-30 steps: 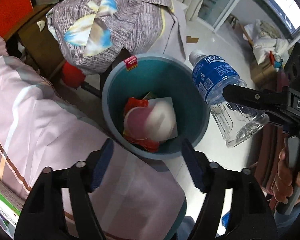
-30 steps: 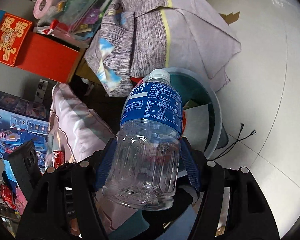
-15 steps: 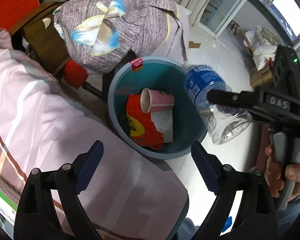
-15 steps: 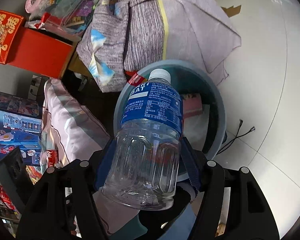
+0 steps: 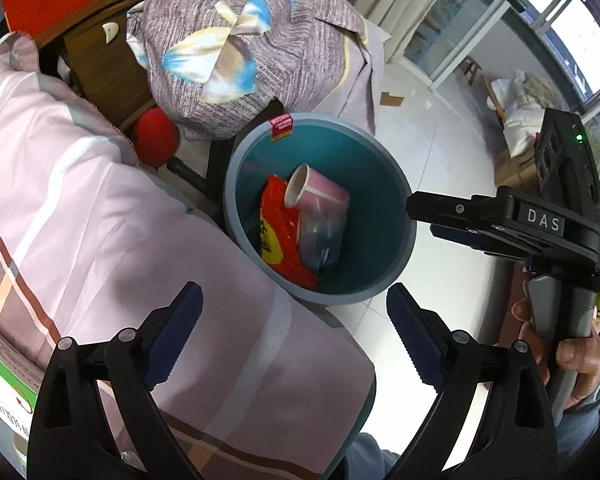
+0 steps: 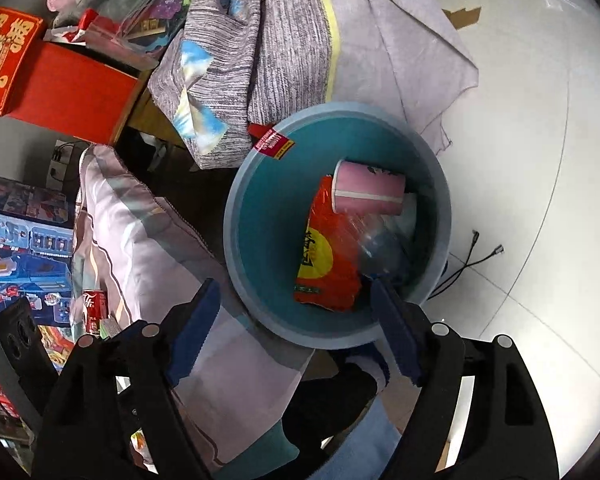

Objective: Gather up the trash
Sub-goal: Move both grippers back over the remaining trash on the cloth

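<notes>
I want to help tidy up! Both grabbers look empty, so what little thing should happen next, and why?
Probably pull the right hand-held gripper back from the bin and go looking for more trash. Its jaws are open and empty, the bottle is a blur inside the bin beside the pink cup and red wrapper, and the left hand-held gripper is open too.

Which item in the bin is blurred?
The plastic bottle, a see-through streak beside the red wrapper and below the pink cup; those two look sharp, inside the bin.
</notes>
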Action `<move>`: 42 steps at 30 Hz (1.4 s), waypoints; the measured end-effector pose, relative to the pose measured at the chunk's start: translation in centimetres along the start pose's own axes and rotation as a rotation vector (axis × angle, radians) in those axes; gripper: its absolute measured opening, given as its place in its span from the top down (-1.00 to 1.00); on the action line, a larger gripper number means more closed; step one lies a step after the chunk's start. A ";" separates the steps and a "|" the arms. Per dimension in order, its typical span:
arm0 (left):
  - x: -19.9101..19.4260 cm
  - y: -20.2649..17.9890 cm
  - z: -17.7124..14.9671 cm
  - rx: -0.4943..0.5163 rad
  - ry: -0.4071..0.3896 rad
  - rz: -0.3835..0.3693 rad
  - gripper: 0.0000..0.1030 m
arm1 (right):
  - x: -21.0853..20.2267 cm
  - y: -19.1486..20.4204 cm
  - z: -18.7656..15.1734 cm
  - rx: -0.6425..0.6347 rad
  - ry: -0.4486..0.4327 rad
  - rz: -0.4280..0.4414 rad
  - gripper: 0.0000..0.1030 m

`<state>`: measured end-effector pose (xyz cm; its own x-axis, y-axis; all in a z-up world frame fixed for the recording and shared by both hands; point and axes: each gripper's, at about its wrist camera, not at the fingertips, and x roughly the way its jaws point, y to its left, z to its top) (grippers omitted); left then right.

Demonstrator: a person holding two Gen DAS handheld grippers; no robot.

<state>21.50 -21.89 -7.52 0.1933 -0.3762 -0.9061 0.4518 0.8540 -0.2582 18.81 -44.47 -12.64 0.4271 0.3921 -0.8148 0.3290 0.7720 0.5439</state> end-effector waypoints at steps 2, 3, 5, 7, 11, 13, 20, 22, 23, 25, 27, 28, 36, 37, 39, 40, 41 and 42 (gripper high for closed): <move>-0.3 0.2 -0.2 -0.004 -0.006 -0.003 -0.81 | -0.1 -0.1 -0.1 0.010 -0.002 -0.011 -0.47; -0.4 0.3 -0.3 -0.007 -0.008 -0.004 -0.82 | -0.1 -0.1 -0.2 0.013 -0.003 -0.019 -0.47; -0.6 0.4 -0.5 -0.012 -0.011 -0.008 -0.83 | -0.1 0.0 -0.4 0.023 0.002 -0.024 -0.48; -0.9 0.6 -0.7 -0.017 -0.015 -0.013 -0.83 | -0.1 0.2 -0.6 0.029 0.005 -0.026 -0.48; -1.6 1.1 -1.5 -0.030 -0.023 -0.013 -0.85 | -0.2 1.0 -1.1 0.018 0.005 -0.038 -0.48; -2.0 1.5 -1.8 -0.038 -0.030 -0.014 -0.85 | -0.3 1.7 -1.4 0.005 0.007 -0.038 -0.49; -4.7 3.5 -4.2 -0.069 -0.068 -0.004 -0.86 | -0.7 4.8 -3.2 -0.059 0.007 -0.031 -0.49; -5.6 4.2 -5.1 -0.073 -0.082 0.010 -0.86 | -0.7 5.9 -3.9 -0.078 0.012 -0.027 -0.49; -6.1 4.7 -5.7 -0.079 -0.090 0.017 -0.86 | -0.6 6.4 -4.3 -0.086 0.014 -0.025 -0.49; -7.1 5.7 -6.8 -0.093 -0.102 0.026 -0.86 | -0.3 7.7 -5.3 -0.109 0.024 -0.022 -0.49; -8.0 6.7 -7.7 -0.113 -0.115 0.033 -0.86 | 0.0 9.0 -6.4 -0.133 0.039 -0.019 -0.50; -8.5 7.2 -8.3 -0.125 -0.123 0.035 -0.86 | 0.2 9.6 -6.9 -0.146 0.046 -0.018 -0.55; -12.3 11.8 -13.1 -0.200 -0.170 0.061 -0.88 | 1.9 15.0 -11.3 -0.262 0.107 -0.027 -0.56; -12.7 12.4 -13.8 -0.210 -0.172 0.065 -0.88 | 2.0 15.6 -11.8 -0.274 0.113 -0.027 -0.56; -13.5 13.8 -15.4 -0.235 -0.175 0.077 -0.89 | 2.3 16.9 -13.0 -0.298 0.128 -0.024 -0.56; -14.0 14.4 -16.1 -0.247 -0.178 0.083 -0.89 | 2.4 17.4 -13.6 -0.310 0.135 -0.023 -0.56; -14.3 14.9 -16.8 -0.257 -0.180 0.088 -0.89 | 2.5 18.1 -14.4 -0.327 0.142 -0.022 -0.56; -14.8 15.6 -17.7 -0.268 -0.184 0.096 -0.89 | 2.7 18.6 -15.1 -0.340 0.148 -0.023 -0.56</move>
<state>10.29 3.36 -4.10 0.3890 -0.3278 -0.8610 0.1841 0.9434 -0.2760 13.42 -21.47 -7.72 0.2880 0.4221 -0.8596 0.0276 0.8936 0.4480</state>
